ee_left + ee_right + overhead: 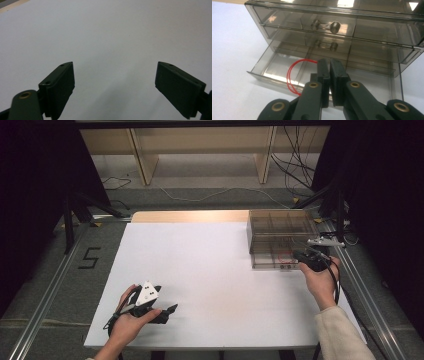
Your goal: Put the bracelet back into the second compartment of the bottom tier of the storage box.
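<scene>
Covering most of the table point(210, 285) is a smooth, matte white sheet, with a strip of pale wood showing along the far edge. At the far right corner stands a drawer cabinet point(280, 232) of smoky, see-through plastic, boxy and glossy, its drawers stacked one above the other. In the right gripper view the two upper drawers are closed, each with a clear, rounded knob point(334, 27), while the bottom drawer point(277, 67) is pulled out toward the camera, a shallow tray split by thin dividers.

The right gripper point(329, 72), matte black with brass-coloured pivots, reaches over that open drawer; its flat rectangular jaws stand pressed together with only a thin seam between them. A thin red wire loop point(293, 75), bent into a curved double strand, runs from the left jaw's edge down across the drawer's front rim; whether the pads pinch it I cannot tell.

The left gripper point(115, 82) rests low over bare white sheet at the near left, held in the person's hand, its blocky black jaws spread wide apart with nothing between them.
</scene>
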{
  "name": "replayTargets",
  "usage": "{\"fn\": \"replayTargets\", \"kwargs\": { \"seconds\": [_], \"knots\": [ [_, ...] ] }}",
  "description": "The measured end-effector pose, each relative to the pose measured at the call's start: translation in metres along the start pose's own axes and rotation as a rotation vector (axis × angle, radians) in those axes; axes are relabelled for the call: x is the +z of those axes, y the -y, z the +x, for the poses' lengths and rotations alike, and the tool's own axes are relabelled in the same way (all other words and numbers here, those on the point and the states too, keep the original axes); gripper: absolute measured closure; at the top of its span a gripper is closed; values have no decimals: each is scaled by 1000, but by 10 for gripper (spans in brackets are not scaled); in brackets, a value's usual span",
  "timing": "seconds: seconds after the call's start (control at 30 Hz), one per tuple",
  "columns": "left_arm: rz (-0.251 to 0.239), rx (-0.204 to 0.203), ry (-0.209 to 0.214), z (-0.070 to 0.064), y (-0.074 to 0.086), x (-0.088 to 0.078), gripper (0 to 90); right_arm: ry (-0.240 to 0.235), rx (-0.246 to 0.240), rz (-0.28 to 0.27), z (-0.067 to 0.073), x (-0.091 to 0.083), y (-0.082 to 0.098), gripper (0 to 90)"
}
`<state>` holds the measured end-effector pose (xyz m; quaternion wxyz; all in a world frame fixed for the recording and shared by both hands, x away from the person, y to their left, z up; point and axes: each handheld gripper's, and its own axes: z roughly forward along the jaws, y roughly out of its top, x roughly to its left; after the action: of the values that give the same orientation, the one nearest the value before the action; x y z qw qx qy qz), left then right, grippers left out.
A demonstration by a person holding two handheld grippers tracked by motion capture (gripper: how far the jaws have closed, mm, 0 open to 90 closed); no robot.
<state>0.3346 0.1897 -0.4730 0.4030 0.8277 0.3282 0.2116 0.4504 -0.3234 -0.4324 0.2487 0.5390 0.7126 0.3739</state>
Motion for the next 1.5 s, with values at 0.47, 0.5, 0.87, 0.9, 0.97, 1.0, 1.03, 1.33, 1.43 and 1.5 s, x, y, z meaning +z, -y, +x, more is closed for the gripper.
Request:
{"fn": "replayTargets", "kwargs": {
  "seconds": [0.47, 0.5, 0.87, 0.9, 0.97, 1.0, 1.03, 1.33, 1.43, 1.5],
  "knots": [
    [-5, -4, -4, 0, 0, 0, 159, 29, 0, 10, -4, 9, -3, 875],
    [-5, -3, -5, 0, 0, 0, 158, 39, -4, 15, -6, 11, -3, 875],
    [-3, -2, -4, 0, 0, 0, 158, 64, -20, 46, -8, 25, -2, 874],
    [-4, -3, -4, 0, 0, 0, 158, 63, -23, 49, -7, 26, -2, 875],
    [-5, -5, -4, 0, 0, 1, 158, 60, -36, 59, -4, 31, -3, 874],
    [-5, -5, -3, 0, 0, 1, 158, 60, -36, 59, -4, 31, -3, 874],
    [-5, -5, -3, 0, 0, 1, 158, 58, -40, 63, -3, 33, -3, 874],
    [-4, -4, -3, 0, 0, 1, 159, 49, -51, 96, -2, 45, 0, 873],
    [-3, -3, -3, 0, 0, 1, 158, 44, -55, 94, -3, 46, 0, 853],
    [-5, -6, -3, 0, 0, 0, 158, 43, -53, 90, -3, 46, 1, 779]
  ]
}}
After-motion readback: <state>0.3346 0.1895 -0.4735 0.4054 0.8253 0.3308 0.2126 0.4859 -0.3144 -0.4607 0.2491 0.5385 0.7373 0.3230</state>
